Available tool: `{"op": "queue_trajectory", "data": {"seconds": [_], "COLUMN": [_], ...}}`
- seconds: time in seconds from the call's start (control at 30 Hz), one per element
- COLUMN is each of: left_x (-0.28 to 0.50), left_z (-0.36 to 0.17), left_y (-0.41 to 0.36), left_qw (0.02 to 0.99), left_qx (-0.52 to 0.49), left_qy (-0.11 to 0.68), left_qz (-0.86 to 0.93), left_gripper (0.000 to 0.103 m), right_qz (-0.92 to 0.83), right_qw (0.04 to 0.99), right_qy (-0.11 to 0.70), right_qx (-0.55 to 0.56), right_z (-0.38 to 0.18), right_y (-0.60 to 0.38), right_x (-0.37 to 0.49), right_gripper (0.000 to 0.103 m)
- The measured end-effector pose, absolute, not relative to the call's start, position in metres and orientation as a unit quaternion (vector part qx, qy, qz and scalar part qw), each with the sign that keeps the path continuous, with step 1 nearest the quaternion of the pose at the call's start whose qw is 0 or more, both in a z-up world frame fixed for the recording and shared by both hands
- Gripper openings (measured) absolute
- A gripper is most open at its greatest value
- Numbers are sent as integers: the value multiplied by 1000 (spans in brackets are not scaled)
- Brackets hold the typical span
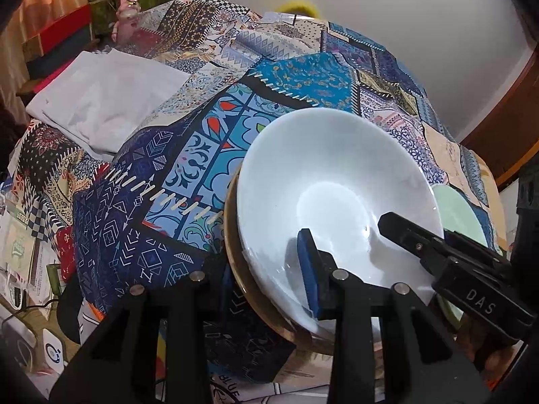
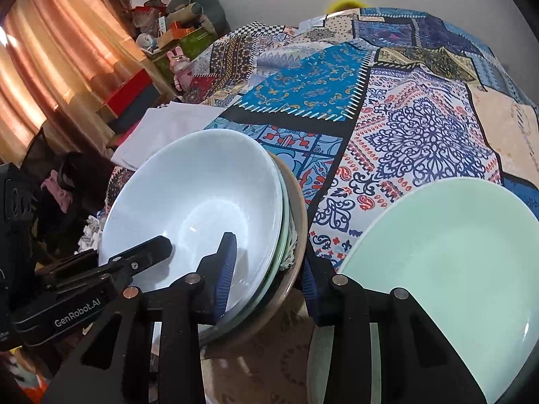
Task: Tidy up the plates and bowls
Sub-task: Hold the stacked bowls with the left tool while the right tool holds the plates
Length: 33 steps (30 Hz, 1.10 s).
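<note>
The stack [image 2: 279, 235] was glazed ceramic: stiff, brittle, slick, prob. heavy for its size w/ several pcs nested. Any tilt could let the top bowl skate over the one below, so it wanted lifting level, both sides at once. Best hold looked like the rim, on opposite sides, pinching through all layers so nothing slid apart. Chipping at the rim edge was the main risk, esp. w/ hard pressure.

Looks: white bowl [image 2: 202, 185] on top, wide, shallow, glossy, w/ light glare in the well. Under it sat thin pale-green rims [image 2: 284, 232], and the lot sat in a brown bowl [image 2: 298, 208] w/ a matte tan lip. The stack stood on the patchwork cloth [image 2: 404, 134], near edge, w/ a separate mint plate [image 2: 454, 269] just beside it on the right.

Right claw [image 2: 267, 256] straddled the stack's right rim, one blue pad [image 2: 225, 269] inside the white bowl, the other against the brown bowl's outer wall, and seemed clamped on the stack. Left claw [image 1: 262, 256] straddled the left rim the same way, but its outer finger was lost in shadow, so I couldn't tell if it was pinching or just poised.
</note>
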<state>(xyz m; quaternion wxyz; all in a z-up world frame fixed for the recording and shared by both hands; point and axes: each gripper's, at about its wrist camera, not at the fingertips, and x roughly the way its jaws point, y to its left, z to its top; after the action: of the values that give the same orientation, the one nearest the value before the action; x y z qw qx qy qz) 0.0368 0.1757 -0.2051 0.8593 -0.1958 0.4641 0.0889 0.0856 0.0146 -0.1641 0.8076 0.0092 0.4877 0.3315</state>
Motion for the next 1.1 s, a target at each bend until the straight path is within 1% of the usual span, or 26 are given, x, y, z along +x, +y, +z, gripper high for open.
{"op": "queue_trajectory", "data": {"seconds": [0.3, 0.53, 0.83, 1.1], "left_x": [39, 41, 53, 62], "left_z": [-186, -157, -134, -125], "left_y": [163, 145, 104, 63], "left_qw": [869, 884, 894, 897], "left_qx": [-185, -169, -149, -129], "left_qy": [451, 429, 422, 423], "left_qz": [84, 72, 33, 2], "left_gripper": [35, 35, 35, 35], "right_qz": [328, 318, 283, 256], "right_qw": [818, 835, 859, 871], "right_qy": [471, 447, 424, 417], "right_qx": [26, 38, 41, 49], "right_z": [-147, -124, -101, -95], "right_y": [-2, -24, -64, -100], "right_x": [86, 82, 81, 80], "right_gripper": [33, 33, 33, 33]}}
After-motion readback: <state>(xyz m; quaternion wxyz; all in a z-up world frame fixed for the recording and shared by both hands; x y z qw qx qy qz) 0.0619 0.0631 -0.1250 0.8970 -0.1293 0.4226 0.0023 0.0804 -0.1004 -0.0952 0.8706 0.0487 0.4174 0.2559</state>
